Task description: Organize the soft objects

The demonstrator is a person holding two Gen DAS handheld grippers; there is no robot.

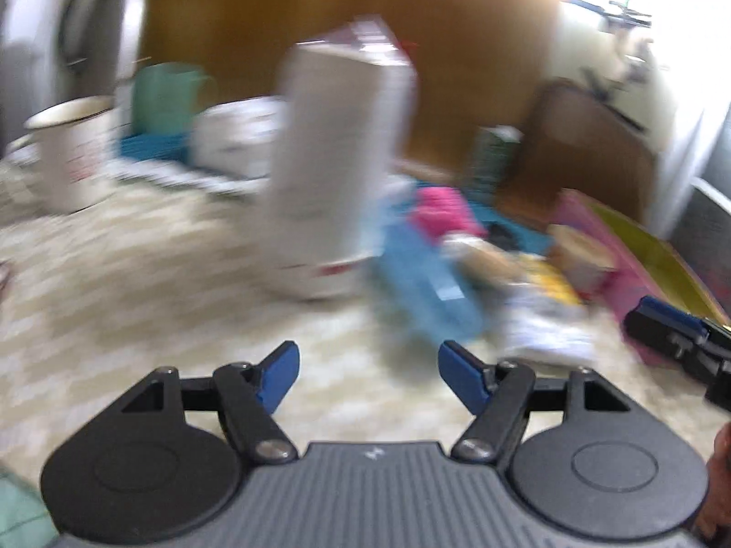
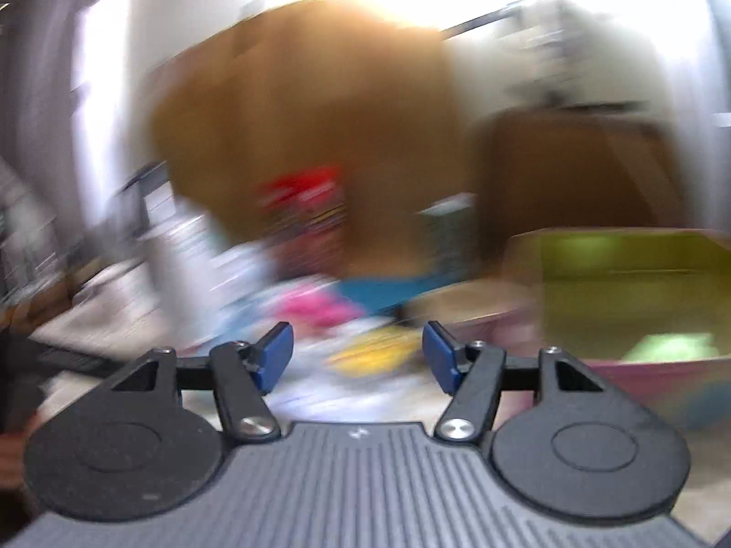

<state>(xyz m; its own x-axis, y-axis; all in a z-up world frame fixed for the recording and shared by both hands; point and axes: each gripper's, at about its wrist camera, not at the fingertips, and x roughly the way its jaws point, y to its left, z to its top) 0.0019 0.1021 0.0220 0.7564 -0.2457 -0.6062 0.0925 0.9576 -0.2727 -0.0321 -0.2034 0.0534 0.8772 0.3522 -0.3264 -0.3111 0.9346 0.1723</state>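
Both views are motion-blurred. A heap of soft things lies on the pale checked tablecloth (image 1: 137, 274): a blue cloth (image 1: 425, 283), a pink one (image 1: 441, 210), a yellow one (image 1: 548, 281) and a white one (image 1: 548, 338). My left gripper (image 1: 368, 372) is open and empty, short of the blue cloth. My right gripper (image 2: 356, 356) is open and empty above the yellow cloth (image 2: 379, 349) and near the pink one (image 2: 315, 306); it also shows at the right edge of the left wrist view (image 1: 676, 338). A pink box with a yellow-green inside (image 2: 630, 283) holds something light green (image 2: 671, 347).
A tall white carton (image 1: 338, 169) stands mid-table. A cream enamel mug (image 1: 73, 150), a green jug (image 1: 164, 96) and white dishes (image 1: 237, 132) stand at the back left. A brown board (image 1: 320, 23) and a dark cabinet (image 1: 589, 146) stand behind.
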